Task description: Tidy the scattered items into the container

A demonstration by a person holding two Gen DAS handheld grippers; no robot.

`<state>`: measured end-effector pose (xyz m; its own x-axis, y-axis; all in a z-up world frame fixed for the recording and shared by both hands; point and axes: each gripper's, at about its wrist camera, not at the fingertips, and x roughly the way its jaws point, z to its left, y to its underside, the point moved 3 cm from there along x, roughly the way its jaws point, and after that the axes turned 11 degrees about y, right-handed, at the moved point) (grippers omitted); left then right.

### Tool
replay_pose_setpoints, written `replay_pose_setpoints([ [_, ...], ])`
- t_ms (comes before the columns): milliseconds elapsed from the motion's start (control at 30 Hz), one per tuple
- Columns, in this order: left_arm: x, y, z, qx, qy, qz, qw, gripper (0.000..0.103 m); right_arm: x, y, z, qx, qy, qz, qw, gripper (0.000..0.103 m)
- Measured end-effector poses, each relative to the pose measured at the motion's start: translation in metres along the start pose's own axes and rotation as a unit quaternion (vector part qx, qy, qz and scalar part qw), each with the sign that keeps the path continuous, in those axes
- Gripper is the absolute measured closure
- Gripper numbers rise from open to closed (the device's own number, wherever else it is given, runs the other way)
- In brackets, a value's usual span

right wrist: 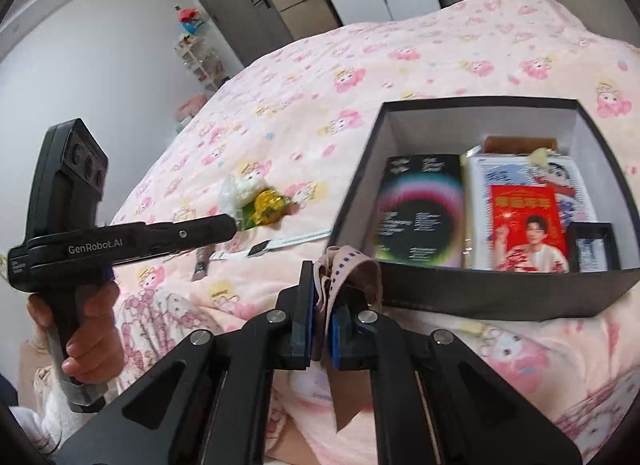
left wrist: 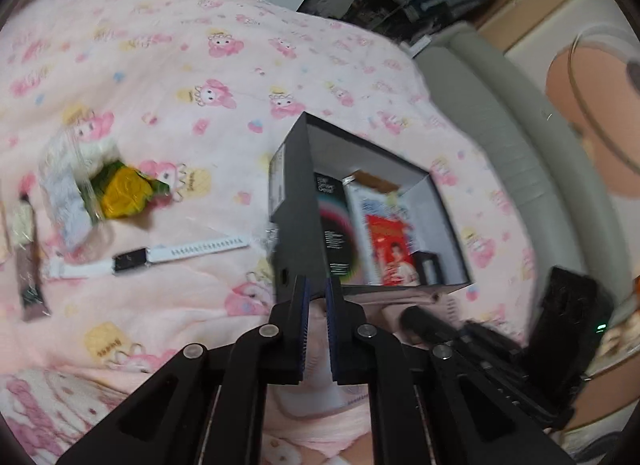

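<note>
A black box (left wrist: 298,201) (right wrist: 480,293) with a white inside stands on the pink bedspread and holds a dark booklet (right wrist: 420,205), a red card (right wrist: 524,225) and other items. My left gripper (left wrist: 316,297) is nearly shut and empty, just short of the box's near corner. My right gripper (right wrist: 320,297) is shut on a beige perforated strap (right wrist: 352,269), held at the box's near left wall. A white-strapped watch (left wrist: 144,259) (right wrist: 276,245) and a clear bag with a yellow-green sweet (left wrist: 116,185) (right wrist: 260,201) lie left of the box.
A brown wrapped bar (left wrist: 28,265) lies at the far left of the bedspread (left wrist: 200,85). The right gripper's body (left wrist: 500,349) shows at lower right in the left wrist view. The left gripper (right wrist: 80,241) and hand show at left in the right wrist view. Grey bed edge (left wrist: 500,125) beyond.
</note>
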<state>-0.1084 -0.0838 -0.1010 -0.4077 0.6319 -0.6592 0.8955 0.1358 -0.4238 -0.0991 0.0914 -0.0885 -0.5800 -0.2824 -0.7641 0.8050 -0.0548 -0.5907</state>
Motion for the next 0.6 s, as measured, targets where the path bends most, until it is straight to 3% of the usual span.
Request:
replay_pose_setpoints([
  [200,0.051,0.031,0.029,-0.074,0.000,0.097,0.9925,0.090,0.007,0.022,-0.035,0.028,0.011,0.045,0.999,0.095],
  [267,0.068,0.045,0.035,-0.089,-0.005,0.120,0.9888,0.078,0.010,0.033,-0.048,0.043,0.016,0.065,0.997,0.081],
  [333,0.080,0.053,0.041,-0.104,-0.016,0.130,0.9860,0.068,0.012,0.040,-0.058,0.063,0.011,0.076,0.995,0.053],
  [367,0.085,0.056,0.045,-0.110,-0.025,0.131,0.9850,0.063,0.013,0.044,-0.063,0.073,0.012,0.081,0.994,0.047],
  [467,0.093,0.060,0.050,-0.121,-0.042,0.130,0.9832,0.061,0.021,0.052,-0.073,0.084,0.027,0.096,0.992,0.045],
  [600,0.102,0.065,0.049,-0.137,0.000,0.133,0.9817,0.059,0.042,0.063,-0.071,0.079,0.043,0.135,0.987,0.044],
])
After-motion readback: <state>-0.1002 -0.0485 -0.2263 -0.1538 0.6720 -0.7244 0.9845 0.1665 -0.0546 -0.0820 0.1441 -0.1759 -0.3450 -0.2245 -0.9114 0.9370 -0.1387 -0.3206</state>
